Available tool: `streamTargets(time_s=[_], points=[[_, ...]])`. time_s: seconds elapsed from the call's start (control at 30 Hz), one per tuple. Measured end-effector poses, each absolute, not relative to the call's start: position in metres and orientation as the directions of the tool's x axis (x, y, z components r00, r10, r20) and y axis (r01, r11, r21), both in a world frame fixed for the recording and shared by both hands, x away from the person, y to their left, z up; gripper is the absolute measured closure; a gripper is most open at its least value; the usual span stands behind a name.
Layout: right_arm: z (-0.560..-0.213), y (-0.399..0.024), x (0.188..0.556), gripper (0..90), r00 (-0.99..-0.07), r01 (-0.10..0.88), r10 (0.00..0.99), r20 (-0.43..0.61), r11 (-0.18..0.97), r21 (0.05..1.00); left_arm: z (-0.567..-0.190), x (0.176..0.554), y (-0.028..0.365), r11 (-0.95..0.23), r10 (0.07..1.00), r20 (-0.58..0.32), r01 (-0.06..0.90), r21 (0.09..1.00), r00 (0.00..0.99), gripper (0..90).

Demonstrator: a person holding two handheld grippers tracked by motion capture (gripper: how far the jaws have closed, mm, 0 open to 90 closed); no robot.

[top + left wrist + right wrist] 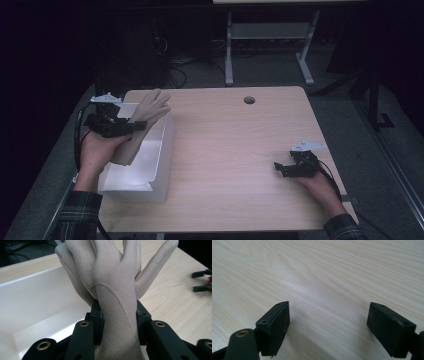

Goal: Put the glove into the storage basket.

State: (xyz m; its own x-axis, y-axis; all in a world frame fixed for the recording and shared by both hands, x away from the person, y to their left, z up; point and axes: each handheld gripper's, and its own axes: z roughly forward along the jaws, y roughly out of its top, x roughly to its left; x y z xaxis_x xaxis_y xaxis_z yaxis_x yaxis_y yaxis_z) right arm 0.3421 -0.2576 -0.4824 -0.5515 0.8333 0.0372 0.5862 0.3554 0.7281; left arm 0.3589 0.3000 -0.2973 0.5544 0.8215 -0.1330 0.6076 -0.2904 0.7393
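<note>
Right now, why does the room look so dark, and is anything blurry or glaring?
High view: dim, with black surroundings; the wooden table is lit and the white box glares. Left gripper view: the beige glove is sharp, clamped in the left gripper. Right gripper view: the right gripper has crisp jaws and the wood has a soft sheen.

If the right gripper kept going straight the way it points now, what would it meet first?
Probably nothing soon: the right gripper, jaws open and empty, points left across the bare wooden table. Far along that line stands the white box; depth is hard to judge.
</note>
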Motion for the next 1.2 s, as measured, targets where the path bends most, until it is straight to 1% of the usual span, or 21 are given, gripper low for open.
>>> streamTargets(time_s=[0.2, 0.53, 0.67, 0.97, 1.2], points=[[-0.482, -0.258, 0.342, 17.9, -0.55, 0.586, 0.834, 0.036, 0.355, 0.728, -0.322, 0.361, 0.312, -0.271, 0.855, -0.13, 0.646, 0.714, 0.502, 67.2], [-0.483, -0.258, 0.342, 18.0, -0.55, 0.584, 0.834, 0.033, 0.356, 0.729, -0.37, 0.366, 0.316, -0.268, 0.877, -0.131, 0.697, 0.665, 0.462, 66.9], [-0.483, -0.258, 0.342, 18.0, -0.55, 0.584, 0.835, 0.033, 0.356, 0.729, -0.394, 0.369, 0.317, -0.274, 0.887, -0.127, 0.726, 0.631, 0.445, 66.7], [-0.482, -0.258, 0.342, 18.0, -0.55, 0.584, 0.834, 0.033, 0.356, 0.729, -0.417, 0.372, 0.317, -0.286, 0.888, -0.133, 0.756, 0.589, 0.44, 65.2], [-0.482, -0.257, 0.341, 18.0, -0.549, 0.585, 0.835, 0.034, 0.355, 0.729, -0.424, 0.375, 0.314, -0.304, 0.88, -0.152, 0.78, 0.547, 0.45, 58.4]])
